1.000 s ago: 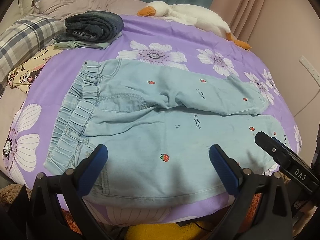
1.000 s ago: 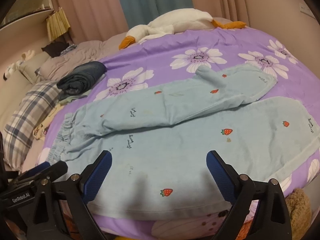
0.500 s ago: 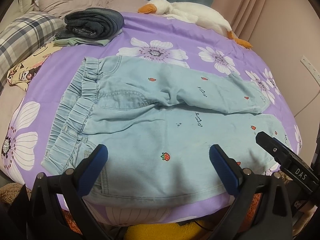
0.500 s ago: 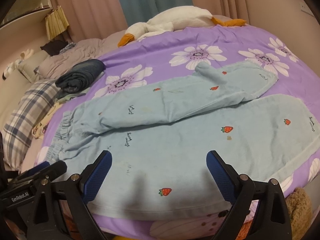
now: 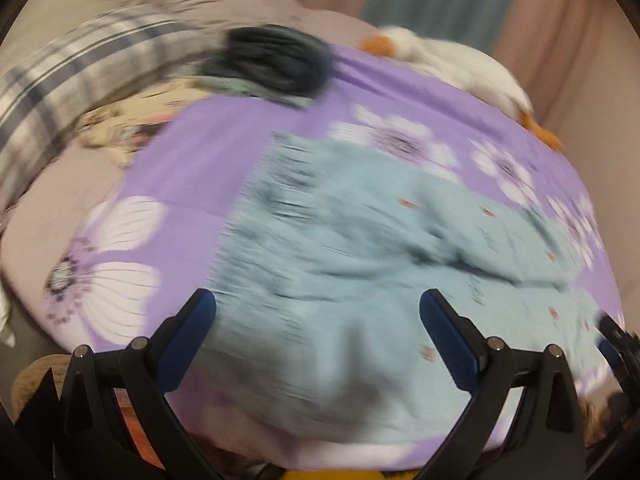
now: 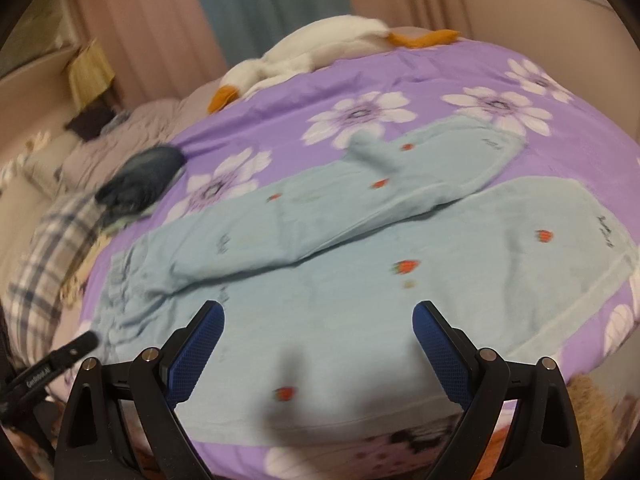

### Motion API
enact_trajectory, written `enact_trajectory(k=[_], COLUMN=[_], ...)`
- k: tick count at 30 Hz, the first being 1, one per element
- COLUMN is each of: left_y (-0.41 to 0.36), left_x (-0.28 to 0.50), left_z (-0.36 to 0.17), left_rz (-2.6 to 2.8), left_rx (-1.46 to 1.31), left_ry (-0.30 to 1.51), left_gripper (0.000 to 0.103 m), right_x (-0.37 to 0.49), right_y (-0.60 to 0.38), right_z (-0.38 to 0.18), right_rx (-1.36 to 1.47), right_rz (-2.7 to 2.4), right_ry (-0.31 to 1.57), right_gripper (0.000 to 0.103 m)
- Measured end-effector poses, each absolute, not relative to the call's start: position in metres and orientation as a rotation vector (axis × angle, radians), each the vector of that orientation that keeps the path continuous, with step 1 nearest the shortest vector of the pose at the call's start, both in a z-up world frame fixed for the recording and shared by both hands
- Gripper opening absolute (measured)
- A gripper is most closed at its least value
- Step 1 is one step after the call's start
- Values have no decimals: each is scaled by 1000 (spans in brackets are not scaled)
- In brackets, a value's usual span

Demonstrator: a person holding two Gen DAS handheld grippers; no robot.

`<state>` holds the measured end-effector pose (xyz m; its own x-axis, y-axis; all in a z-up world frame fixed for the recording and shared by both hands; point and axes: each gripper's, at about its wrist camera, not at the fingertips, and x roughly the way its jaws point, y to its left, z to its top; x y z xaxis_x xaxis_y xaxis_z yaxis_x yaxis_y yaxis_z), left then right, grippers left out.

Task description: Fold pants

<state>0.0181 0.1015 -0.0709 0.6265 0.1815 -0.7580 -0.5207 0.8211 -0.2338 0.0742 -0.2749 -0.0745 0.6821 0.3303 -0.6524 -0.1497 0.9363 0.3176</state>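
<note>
Light blue pants (image 5: 360,248) (image 6: 360,272) with small strawberry prints lie spread flat on a purple flowered bedspread (image 5: 208,152) (image 6: 440,76), waistband to the left, both legs running right. The far leg lies partly over the near one. My left gripper (image 5: 318,336) hovers open above the waistband end, nothing between its blue pads; this view is motion-blurred. My right gripper (image 6: 318,340) hovers open over the near leg, holding nothing. The tip of each gripper shows at the edge of the other's view.
A folded stack of dark clothes (image 5: 276,60) (image 6: 140,180) sits at the bed's far left beside a plaid pillow (image 5: 72,72) (image 6: 44,272). A white plush goose (image 5: 460,64) (image 6: 320,52) lies along the far edge. Curtains hang behind the bed.
The left gripper has swung quickly to the left, toward the waistband, blurring its view. The right gripper has shifted slightly forward and left. The pants have not moved.
</note>
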Motion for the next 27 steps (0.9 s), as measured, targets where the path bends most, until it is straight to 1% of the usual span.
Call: enact_trajectory(k=[4, 7, 8, 9, 10, 11, 12, 13, 14, 15, 16, 17, 20, 21, 22, 23, 25, 26, 27], left_y=[139, 151, 152, 154, 153, 151, 149, 148, 147, 145, 144, 143, 146, 147, 147, 147, 148, 148, 148], left_x=[10, 10, 11, 14, 13, 14, 18, 20, 22, 20, 24, 25, 22, 19, 19, 18, 19, 18, 17], left_z=[-93, -110, -116, -124, -125, -123, -121, -120, -122, -124, -125, -126, -123, -114, -107, -101, -86, -78, -74], left_rz=[479, 411, 374, 330, 329, 338, 326, 301, 277, 260, 252, 242, 244, 248, 250, 250, 244, 235, 238], left_rx=[-575, -680, -722, -774, -780, -762, -757, -767, -798, -820, -832, -832, -853, -859, -845, -830, -815, -808, -798], left_ry=[872, 925, 938, 947, 943, 915, 905, 906, 906, 905, 907, 911, 897, 865, 842, 826, 798, 786, 778], left_gripper=[101, 92, 88, 85, 85, 80, 64, 56, 44, 35, 29, 12, 10, 9, 9, 9, 9, 9, 9], right_x=[88, 99, 102, 106, 110, 115, 119, 124, 127, 129, 131, 132, 131, 131, 133, 138, 145, 147, 151], right_y=[-340, -396, -412, -431, -440, -453, -464, -475, -483, -489, -494, -496, -494, -493, -492, -492, -492, -495, -495], right_z=[-76, -82, -85, -90, -93, -98, -104, -111, -117, -123, -129, -134, -136, -135, -135, -134, -130, -128, -126], right_rx=[332, 435, 457, 482, 498, 518, 539, 560, 569, 572, 580, 598, 601, 596, 589, 578, 564, 581, 609], right_rz=[128, 23, -7, -48, -75, -107, -136, -169, -204, -239, -262, -255, -246, -241, -237, -244, -234, -198, -162], right_ry=[781, 798, 801, 809, 818, 833, 849, 861, 875, 894, 911, 918, 900, 893, 896, 906, 900, 897, 898], right_gripper=[96, 96, 96, 94, 91, 85, 83, 83, 82, 81, 80, 77, 76, 68, 64, 58, 32, 8, 2])
